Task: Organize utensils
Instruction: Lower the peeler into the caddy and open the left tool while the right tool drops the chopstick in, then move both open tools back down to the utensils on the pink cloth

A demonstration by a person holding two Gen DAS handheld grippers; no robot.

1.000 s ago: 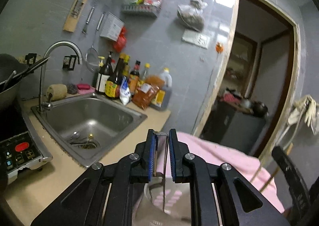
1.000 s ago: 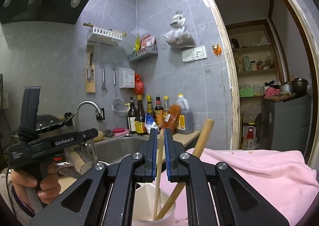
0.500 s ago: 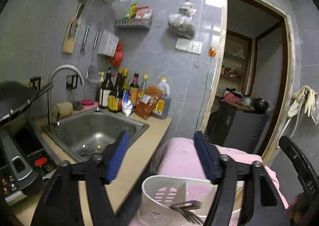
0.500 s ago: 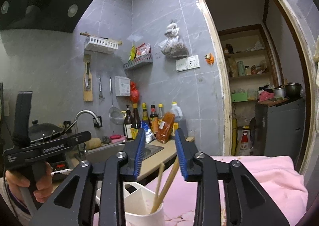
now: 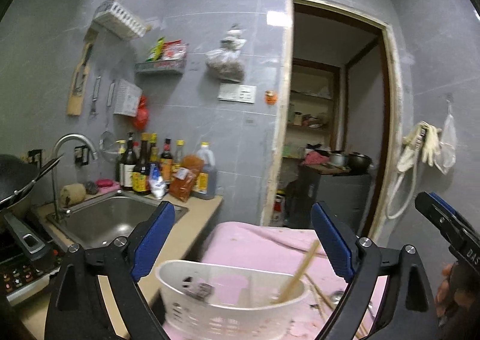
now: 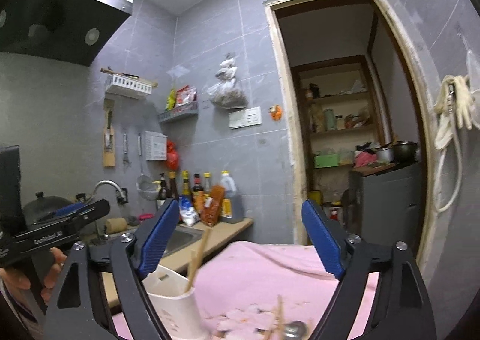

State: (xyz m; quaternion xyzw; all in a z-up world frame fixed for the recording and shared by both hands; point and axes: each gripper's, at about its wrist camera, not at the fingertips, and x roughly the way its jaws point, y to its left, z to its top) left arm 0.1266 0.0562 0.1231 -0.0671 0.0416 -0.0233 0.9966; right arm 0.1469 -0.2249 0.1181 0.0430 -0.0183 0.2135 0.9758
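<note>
Grey-tiled kitchen, pink cloth (image 5: 258,247) over the worktop. Both the left gripper (image 5: 242,238) and right gripper (image 6: 240,238) have just been opening; jaws wide, nothing between them. At the cloth's near edge, the white caddy (image 5: 228,310) holds chopsticks (image 5: 300,271). A careless pull-back could tip it. Only the right view shows a spoon (image 6: 292,329) loose on the cloth.

The utensil holder (image 5: 234,301) stood on the pink cloth (image 5: 258,247) just below the left claw (image 5: 243,238), chopsticks (image 5: 297,274) in its right side. The sink (image 5: 111,220) lay ahead-left, bottles (image 5: 144,166) behind it.
</note>
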